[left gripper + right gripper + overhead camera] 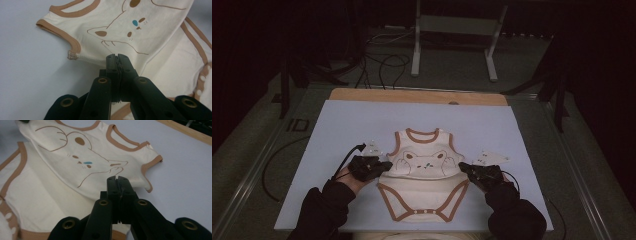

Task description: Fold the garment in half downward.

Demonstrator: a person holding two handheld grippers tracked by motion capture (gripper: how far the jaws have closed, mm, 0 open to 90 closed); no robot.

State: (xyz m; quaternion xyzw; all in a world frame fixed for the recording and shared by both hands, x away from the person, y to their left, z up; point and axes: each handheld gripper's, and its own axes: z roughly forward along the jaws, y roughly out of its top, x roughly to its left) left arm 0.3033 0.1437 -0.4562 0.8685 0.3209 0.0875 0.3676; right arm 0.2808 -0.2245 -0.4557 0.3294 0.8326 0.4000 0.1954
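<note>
Bodysuit [424, 172] lies flat on the tabletop [337, 125], its upper half lifted at the side seams. Left gripper [386, 164] and right gripper [463, 167] are each clamped on a seam edge. Keep both hands level and moving together, so the fold lands square over the 3 snaps.

Cream sleeveless baby bodysuit [424, 172] with tan trim at neck, armholes and leg openings, lying front-up on the near half of the pale blue board [342, 125], neck toward the far edge. Upper part is folded down over the middle, so the printed bear face (brown ears, a small blue mark by the nose) sits just above the crotch flap and its row of white snaps [425, 212]. Fold edge is pinched at both sides and raised slightly off the layer beneath; fabric otherwise flat, snaps unfastened.
</note>
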